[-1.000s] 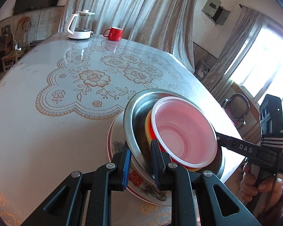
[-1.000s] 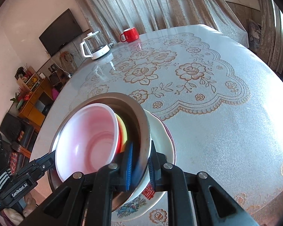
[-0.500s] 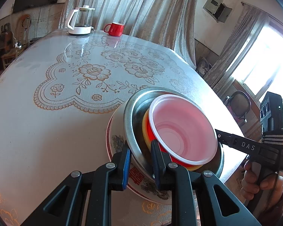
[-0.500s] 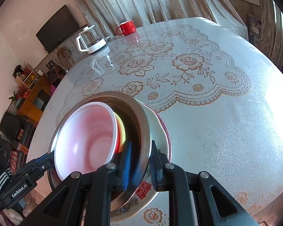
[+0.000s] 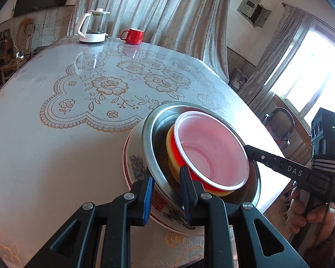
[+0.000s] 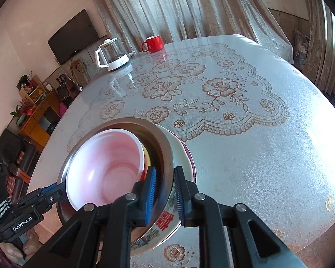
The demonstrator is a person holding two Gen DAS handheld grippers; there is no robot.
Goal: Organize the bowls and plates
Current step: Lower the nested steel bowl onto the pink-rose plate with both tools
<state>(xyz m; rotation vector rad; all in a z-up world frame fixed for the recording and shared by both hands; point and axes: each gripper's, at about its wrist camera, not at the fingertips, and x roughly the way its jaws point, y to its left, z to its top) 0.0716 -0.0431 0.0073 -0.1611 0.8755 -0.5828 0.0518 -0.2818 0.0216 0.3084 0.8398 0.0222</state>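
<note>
Both grippers, left gripper and right gripper, pinch the round steel bowl's rim at 6 o'clock; move them together, level.

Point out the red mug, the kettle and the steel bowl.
red mug [image 5: 134,36]: left wrist view, on the side of its body.
kettle [image 6: 114,54]: right wrist view, on its glass body above the white base.
steel bowl [image 5: 150,143]: left wrist view, on its left rim.
</note>
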